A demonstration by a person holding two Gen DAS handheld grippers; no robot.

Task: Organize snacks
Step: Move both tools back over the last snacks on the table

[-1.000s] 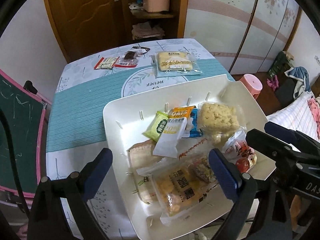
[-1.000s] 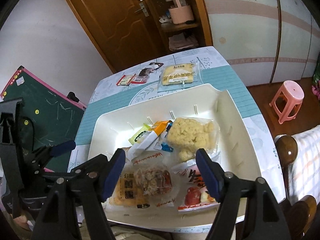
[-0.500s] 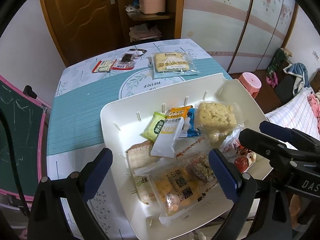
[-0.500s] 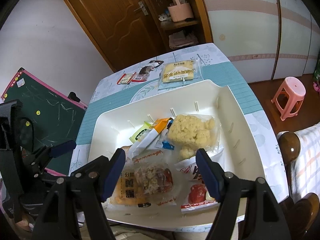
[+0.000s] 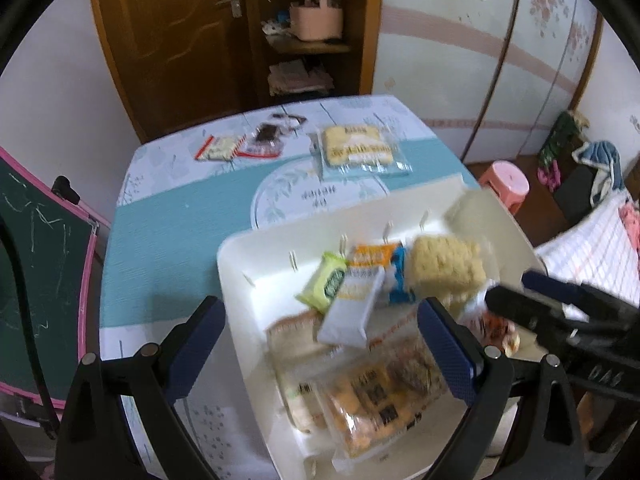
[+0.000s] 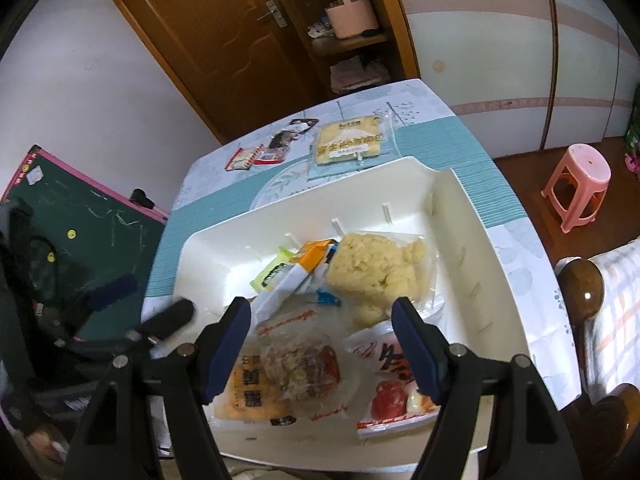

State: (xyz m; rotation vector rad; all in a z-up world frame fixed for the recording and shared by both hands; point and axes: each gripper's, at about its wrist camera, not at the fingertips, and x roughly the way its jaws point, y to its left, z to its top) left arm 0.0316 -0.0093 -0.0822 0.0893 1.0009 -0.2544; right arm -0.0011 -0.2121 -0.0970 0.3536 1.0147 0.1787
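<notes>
We are holding the left hand-held gripper [image 5: 320,344] with its fingers spread wide apart and empty, hovering over the near left part of the white tray [image 5: 256,264]. Our right hand-held gripper [image 6: 322,340] is likewise parted and gripping nothing, hanging above the near end of that tray, over a clear packet of nutty brown snack [image 6: 300,364].

Inside the tray the snacks are lying in a loose heap: a pale puffed rice cake [image 6: 376,268] in clear wrap toward the far right, a green sachet [image 5: 326,284] and an orange-and-white bar [image 5: 354,308] leaning over one another in the middle, an orange biscuit pack [image 6: 250,400] at the near left, and a red-and-white packet [image 6: 392,396] at the near right. The left wrist view is blurred, so the print is unreadable.

Farther out on the surface [image 5: 168,216], well apart from the tray, three packets are waiting: a yellow cake [image 5: 356,148] in clear wrap, and beside it a small red-edged packet [image 5: 218,148] and a dark one [image 5: 264,136].

We are judging that most of the gathering is done and the step in hand is reaching for those leftovers. The next move is calling for one hand-held gripper to travel past the tray's far wall, descend flat over the yellow cake and pinch its thin wrapper edge rather than the soft cake.
</notes>
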